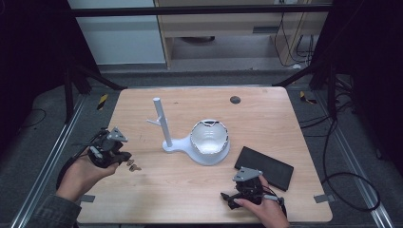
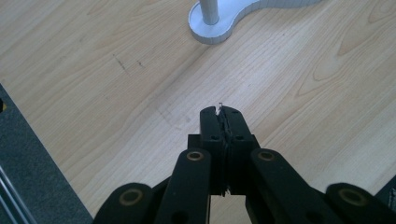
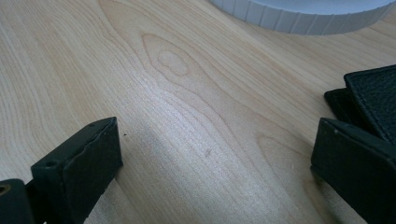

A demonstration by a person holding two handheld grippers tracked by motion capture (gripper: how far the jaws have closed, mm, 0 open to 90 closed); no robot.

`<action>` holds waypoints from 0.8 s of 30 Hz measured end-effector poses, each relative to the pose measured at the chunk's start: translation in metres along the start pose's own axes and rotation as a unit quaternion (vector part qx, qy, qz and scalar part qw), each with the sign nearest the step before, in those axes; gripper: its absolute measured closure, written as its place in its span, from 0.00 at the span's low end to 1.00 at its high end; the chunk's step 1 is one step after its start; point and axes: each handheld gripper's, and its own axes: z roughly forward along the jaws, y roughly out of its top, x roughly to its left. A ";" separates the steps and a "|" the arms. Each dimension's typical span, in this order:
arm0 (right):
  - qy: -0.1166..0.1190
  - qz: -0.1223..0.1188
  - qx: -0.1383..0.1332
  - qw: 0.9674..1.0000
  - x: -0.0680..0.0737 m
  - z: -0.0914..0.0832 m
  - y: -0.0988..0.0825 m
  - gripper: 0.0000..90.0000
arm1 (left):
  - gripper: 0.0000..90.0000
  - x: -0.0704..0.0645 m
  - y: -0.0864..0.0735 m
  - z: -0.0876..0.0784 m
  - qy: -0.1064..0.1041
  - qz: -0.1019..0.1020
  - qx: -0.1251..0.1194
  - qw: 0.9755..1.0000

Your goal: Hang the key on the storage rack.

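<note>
2 small brown pieces (image 1: 132, 165) lie close together on the table (image 1: 190, 190), near its left edge.

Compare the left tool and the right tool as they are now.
The left tool has its jaws shut flat together with nothing visible between them; the right tool has its jaws wide apart over bare wood. The left one is by the white stand; the right one is beside the black case. Both are black and hand-held.

white stand (image 1: 197, 142) mid-table, black case (image 1: 264, 167) (right)
</note>
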 end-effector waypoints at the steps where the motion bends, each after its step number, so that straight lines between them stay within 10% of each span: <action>1: 0.000 0.000 0.000 1.000 0.000 0.000 0.000 0.02 | 0.98 0.000 0.000 0.000 0.000 0.000 0.000 1.000; 24: 0.000 0.000 0.000 1.000 0.000 0.000 0.000 0.02 | 0.98 0.016 0.055 -0.058 0.010 0.005 -0.005 1.000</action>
